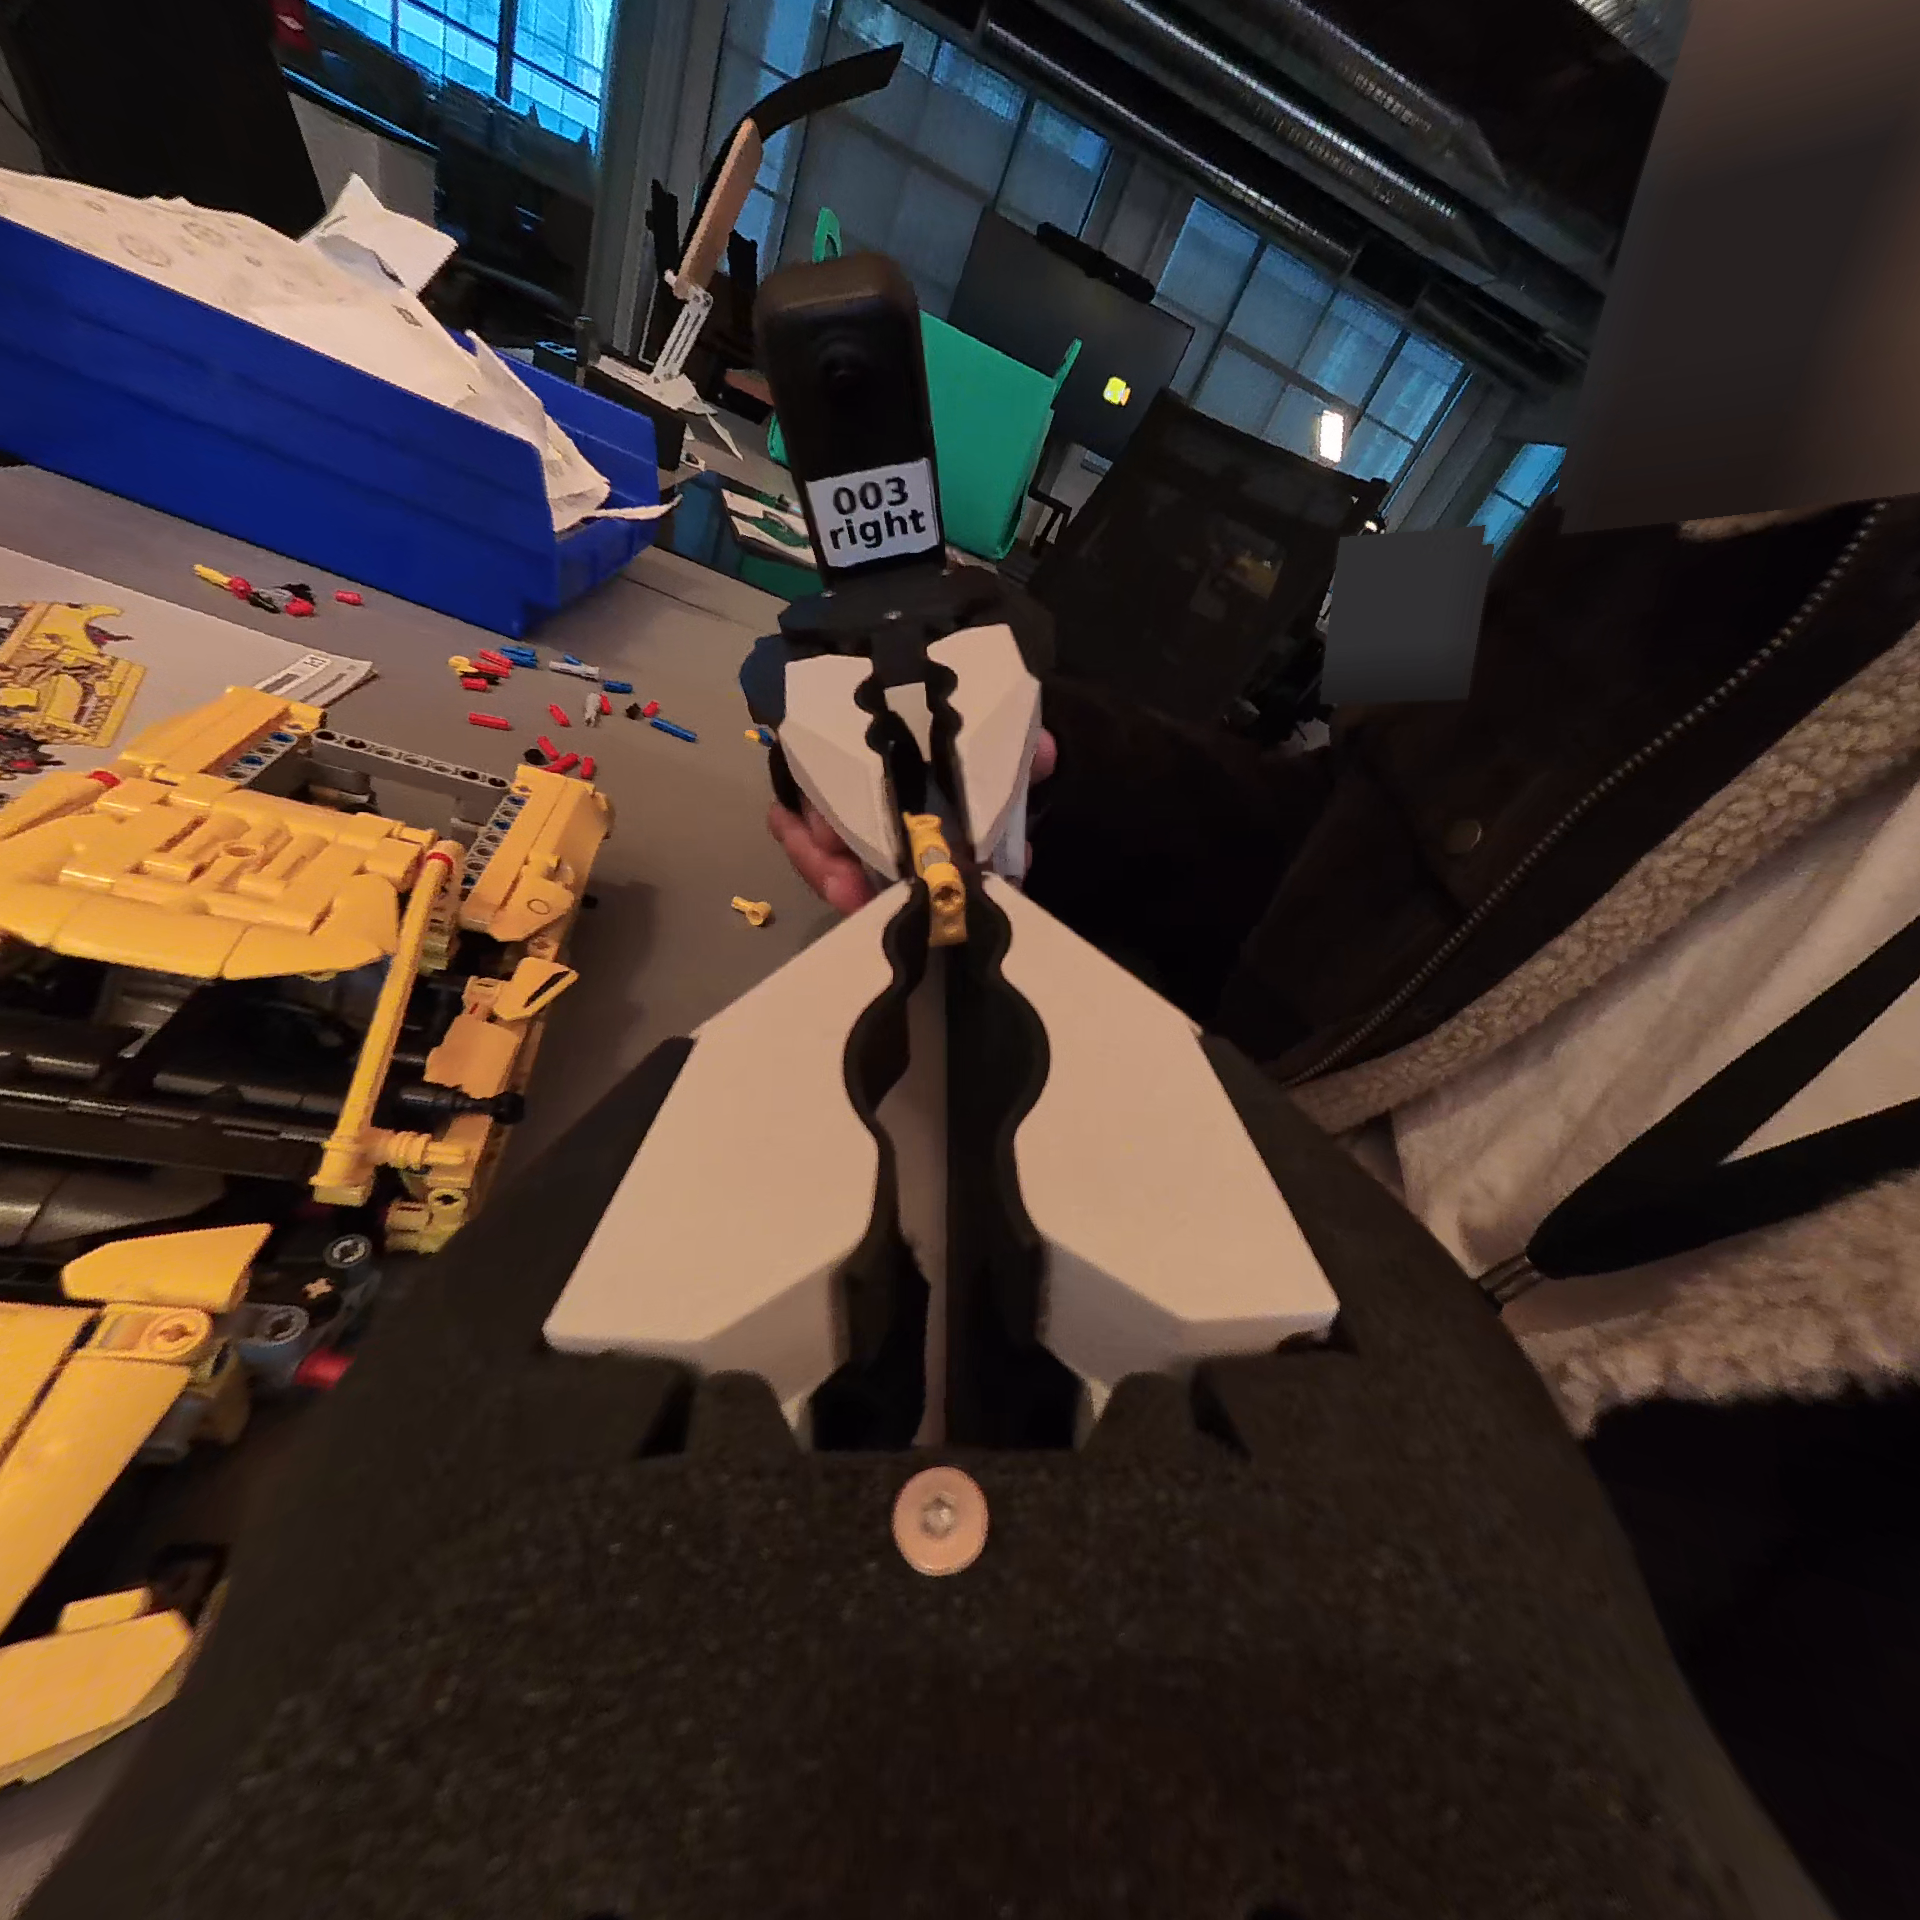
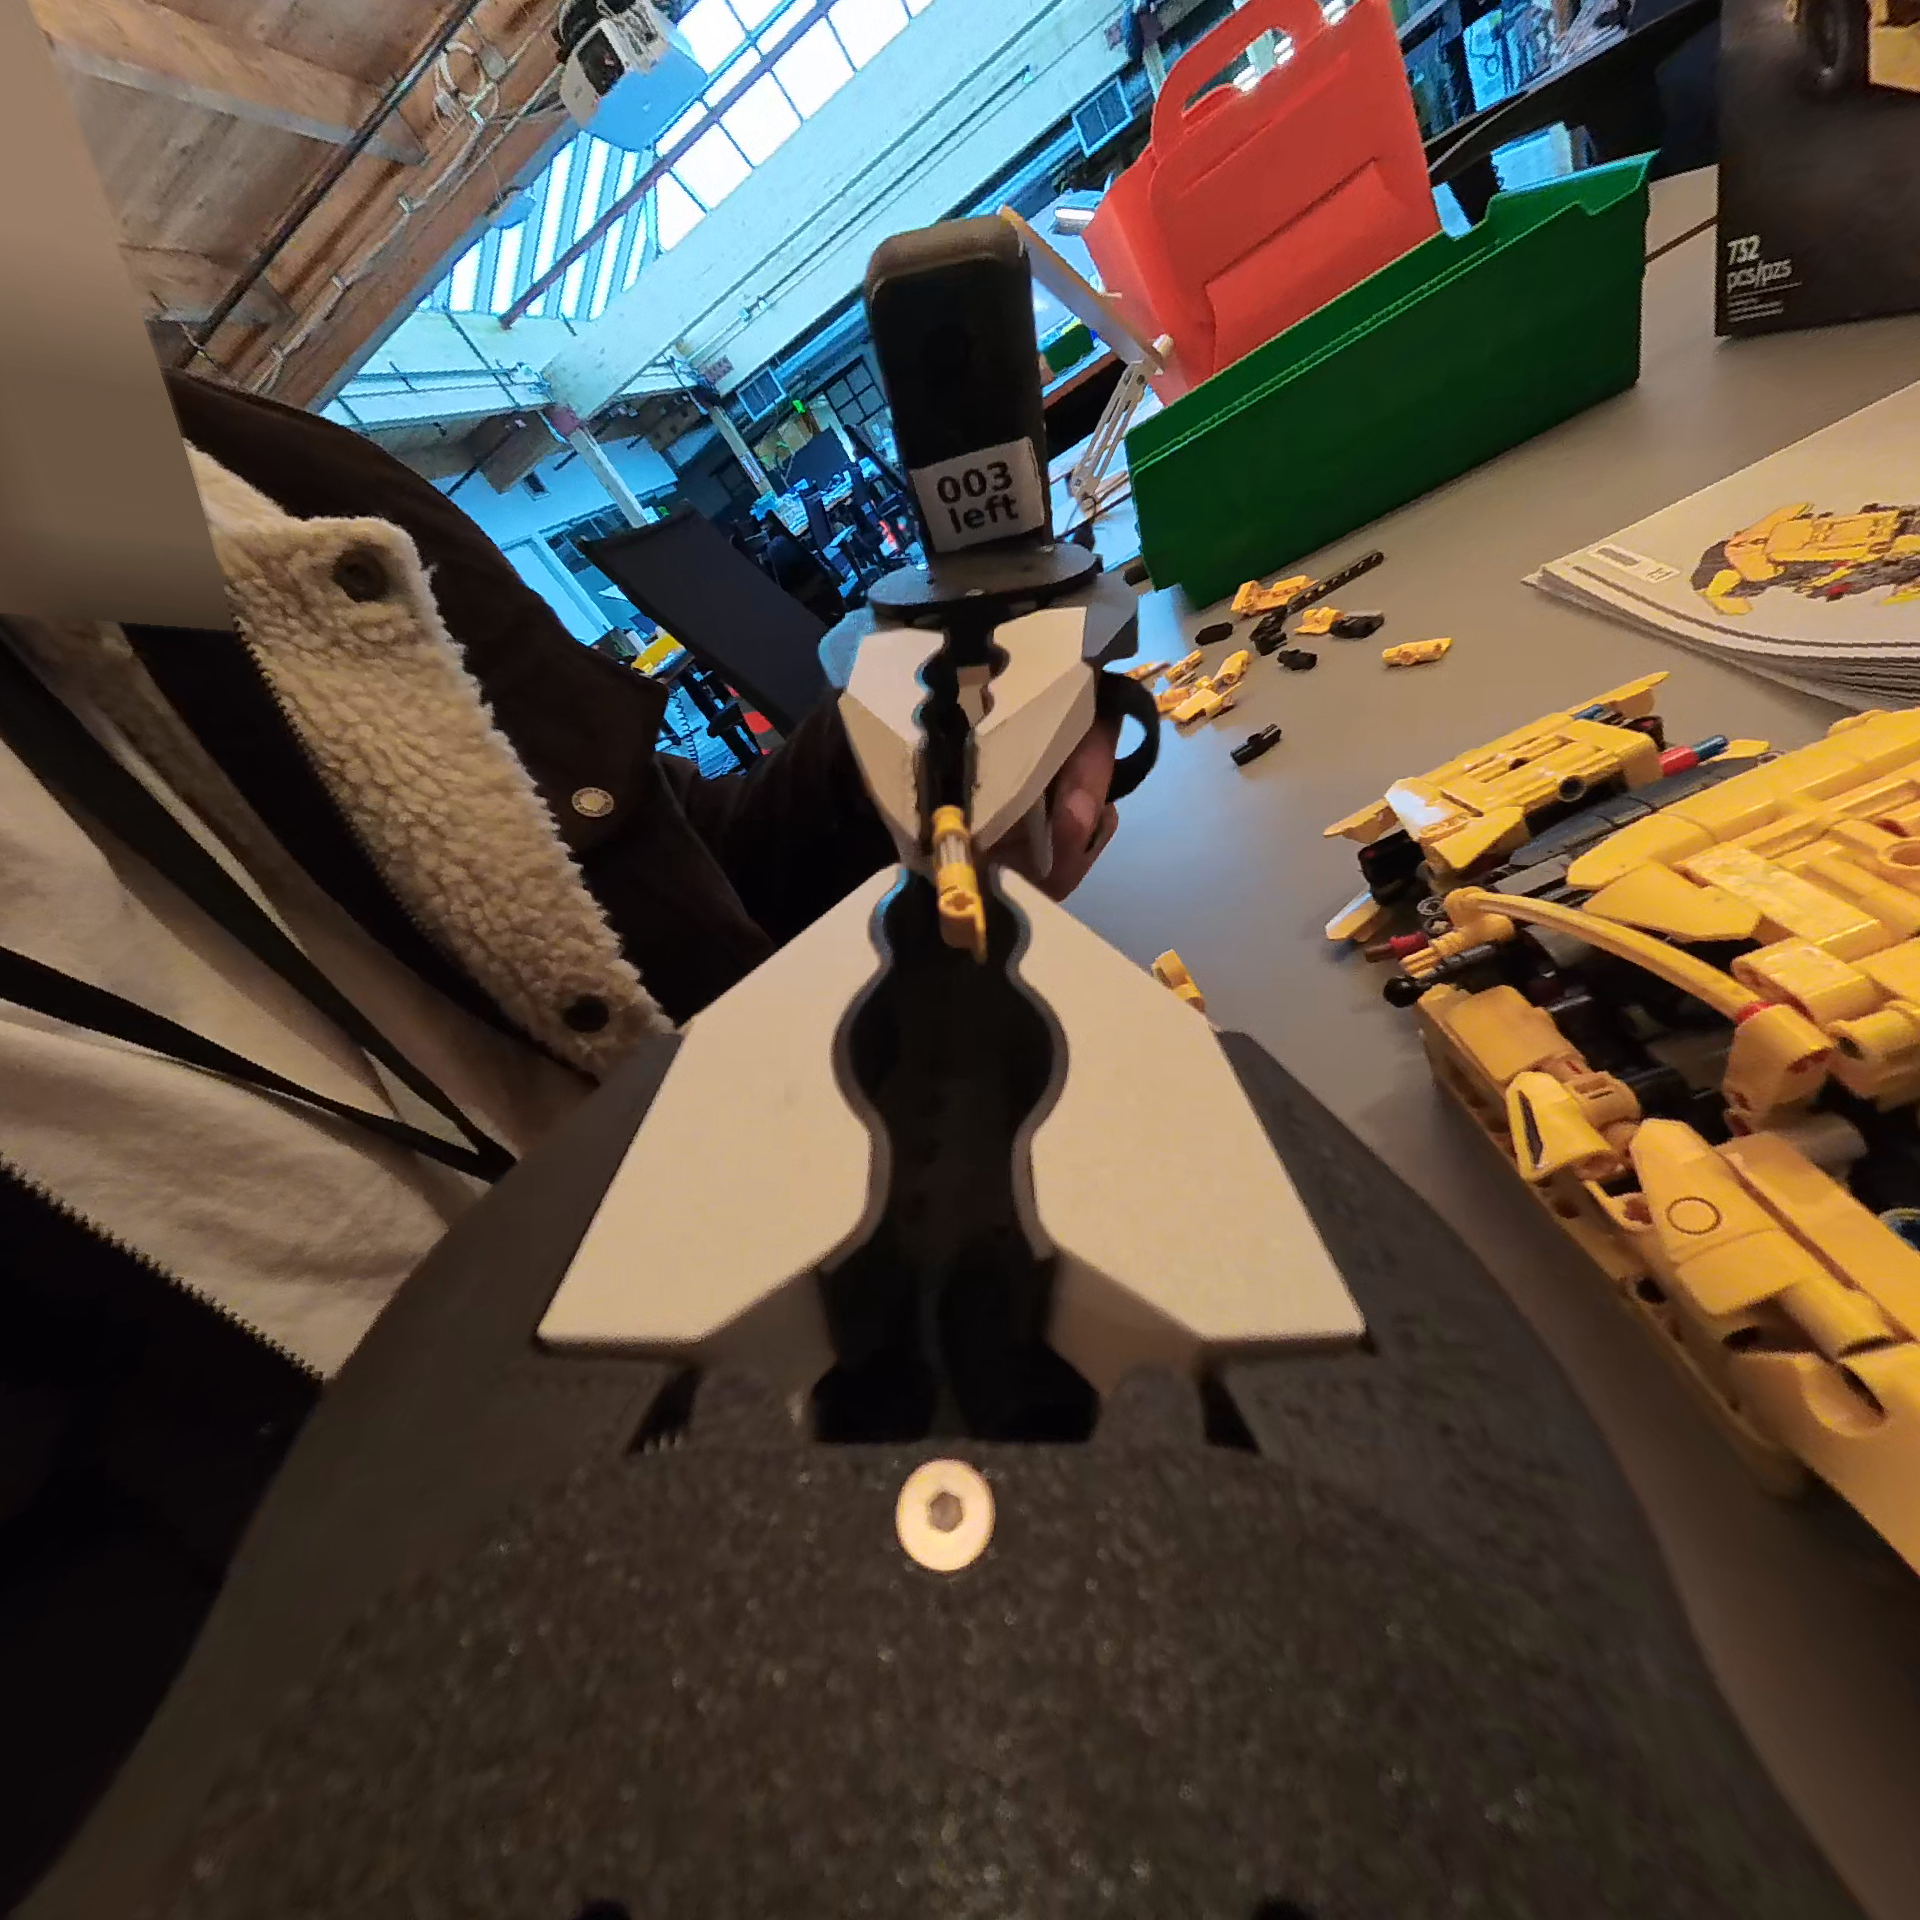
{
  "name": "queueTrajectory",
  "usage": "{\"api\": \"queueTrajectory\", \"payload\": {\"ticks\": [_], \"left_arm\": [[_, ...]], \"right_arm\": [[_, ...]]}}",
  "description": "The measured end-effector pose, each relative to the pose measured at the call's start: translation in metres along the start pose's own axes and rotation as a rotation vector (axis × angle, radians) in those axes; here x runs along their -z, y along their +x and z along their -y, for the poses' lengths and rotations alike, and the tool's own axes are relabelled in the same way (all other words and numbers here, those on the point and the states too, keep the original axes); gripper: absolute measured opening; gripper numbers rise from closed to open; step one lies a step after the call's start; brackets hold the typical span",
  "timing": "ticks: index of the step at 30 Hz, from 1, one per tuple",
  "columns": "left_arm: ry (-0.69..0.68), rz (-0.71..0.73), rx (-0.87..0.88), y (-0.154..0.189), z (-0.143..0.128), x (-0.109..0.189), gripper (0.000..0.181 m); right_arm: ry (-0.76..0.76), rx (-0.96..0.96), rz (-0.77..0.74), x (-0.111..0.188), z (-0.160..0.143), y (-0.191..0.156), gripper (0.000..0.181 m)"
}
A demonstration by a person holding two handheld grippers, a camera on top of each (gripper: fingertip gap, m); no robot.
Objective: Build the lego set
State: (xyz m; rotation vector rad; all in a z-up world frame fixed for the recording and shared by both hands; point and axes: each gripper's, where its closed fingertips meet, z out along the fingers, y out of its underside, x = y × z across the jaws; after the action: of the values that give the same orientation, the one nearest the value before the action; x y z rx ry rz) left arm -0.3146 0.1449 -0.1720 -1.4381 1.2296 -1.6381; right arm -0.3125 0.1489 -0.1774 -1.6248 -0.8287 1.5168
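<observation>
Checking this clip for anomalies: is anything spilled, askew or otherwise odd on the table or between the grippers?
Nothing looks damaged. Small red and blue pins lie scattered loose on the table, normal for a build. The left gripper and right gripper meet tip to tip in mid-air on one small yellow connector.

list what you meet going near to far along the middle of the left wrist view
left gripper fingers → small yellow lego piece pinched between both grippers → right gripper → its black camera
</observation>
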Motion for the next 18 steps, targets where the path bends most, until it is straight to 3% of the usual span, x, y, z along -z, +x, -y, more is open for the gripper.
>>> {"api": "queueTrajectory", "payload": {"ticks": [5, 8, 12, 18], "left_arm": [[0.026, 0.012, 0.032, -0.0030, 0.0038, -0.0002, 0.007], [0.050, 0.014, 0.069, -0.0052, 0.0071, -0.0012, 0.025], [0.009, 0.029, 0.049, -0.0053, -0.0003, -0.0067, 0.008], [0.003, 0.005, 0.020, 0.0011, -0.0022, -0.0059, 0.008]], "right_arm": [[0.004, 0.009, -0.020, 0.0012, 0.0022, 0.0023, 0.007], [0.034, -0.004, -0.021, 0.0027, 0.0072, 0.0035, 0.007], [0.023, -0.009, -0.020, -0.0001, 0.0051, 0.0034, 0.007], [0.001, -0.003, 0.012, -0.0017, 0.0027, -0.0023, 0.007]]}}
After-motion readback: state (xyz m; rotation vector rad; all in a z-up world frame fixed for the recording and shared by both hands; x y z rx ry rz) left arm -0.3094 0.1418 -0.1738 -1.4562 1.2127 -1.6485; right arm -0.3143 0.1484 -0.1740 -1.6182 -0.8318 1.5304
